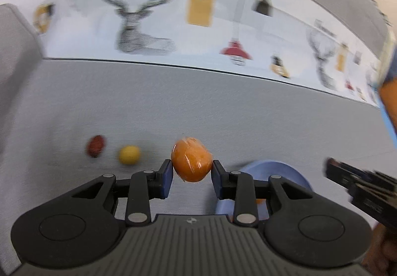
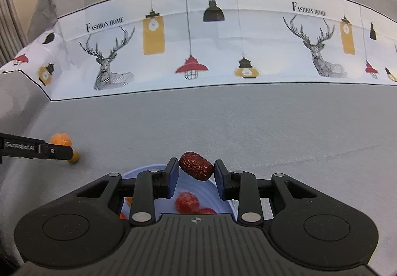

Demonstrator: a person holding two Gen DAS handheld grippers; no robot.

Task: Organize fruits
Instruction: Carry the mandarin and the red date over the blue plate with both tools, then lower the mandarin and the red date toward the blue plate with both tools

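My left gripper (image 1: pixel 191 169) is shut on an orange mandarin (image 1: pixel 191 159) and holds it above the grey cloth, just left of a blue plate (image 1: pixel 285 171). A red date (image 1: pixel 96 145) and a small yellow fruit (image 1: pixel 129 155) lie on the cloth to its left. My right gripper (image 2: pixel 196 169) is shut on a wrinkled red date (image 2: pixel 196 165) and holds it over the blue plate (image 2: pixel 223 201), which holds red fruits (image 2: pixel 186 202). The left gripper (image 2: pixel 37 149) also shows at the left edge of the right wrist view, with the mandarin (image 2: pixel 60 139) behind it.
The table is covered by a grey cloth (image 2: pixel 223 127) with a white printed band of deer and lamps (image 2: pixel 198 52) across the back. An orange piece (image 2: pixel 129 200) lies at the plate's left side. The right gripper (image 1: pixel 359 184) enters the left wrist view from the right.
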